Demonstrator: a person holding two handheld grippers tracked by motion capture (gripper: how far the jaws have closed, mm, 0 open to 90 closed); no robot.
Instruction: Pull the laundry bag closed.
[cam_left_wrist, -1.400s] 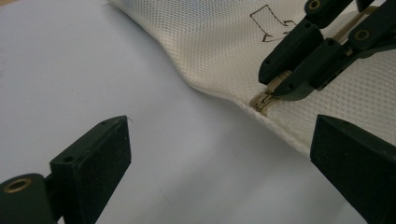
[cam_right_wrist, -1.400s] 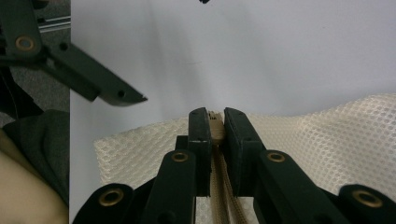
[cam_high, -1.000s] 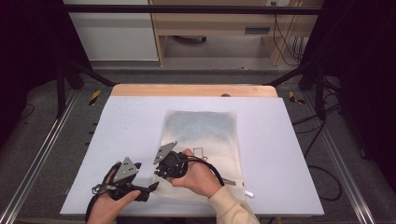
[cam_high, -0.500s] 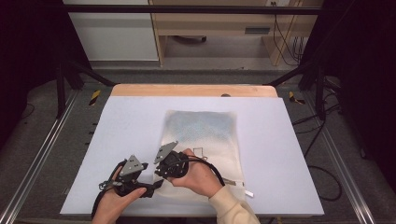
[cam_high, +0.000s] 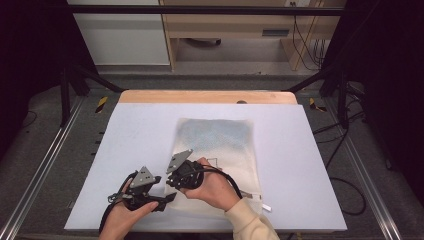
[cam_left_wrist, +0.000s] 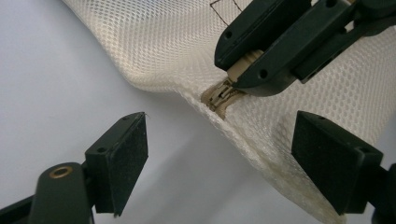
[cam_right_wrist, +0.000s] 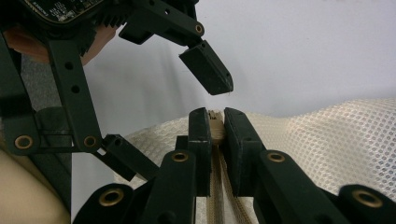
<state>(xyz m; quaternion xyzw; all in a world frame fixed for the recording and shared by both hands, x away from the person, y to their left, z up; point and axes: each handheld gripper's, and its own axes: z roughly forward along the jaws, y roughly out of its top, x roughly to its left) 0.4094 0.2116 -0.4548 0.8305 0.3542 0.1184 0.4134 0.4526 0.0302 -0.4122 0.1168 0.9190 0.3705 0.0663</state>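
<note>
Jaws of the right gripper (cam_right_wrist: 214, 125) pinch the zipper pull (cam_left_wrist: 219, 94); left gripper (cam_left_wrist: 219, 158) jaws, just closing, straddle the mesh bag (cam_high: 220, 145) edge.

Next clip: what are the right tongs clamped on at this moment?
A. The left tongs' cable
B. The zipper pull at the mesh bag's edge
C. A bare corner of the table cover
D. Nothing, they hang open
B: in the right gripper view the right tongs pinch the tan zipper pull of the mesh bag, while the left tongs stand open around the bag's edge.
</note>
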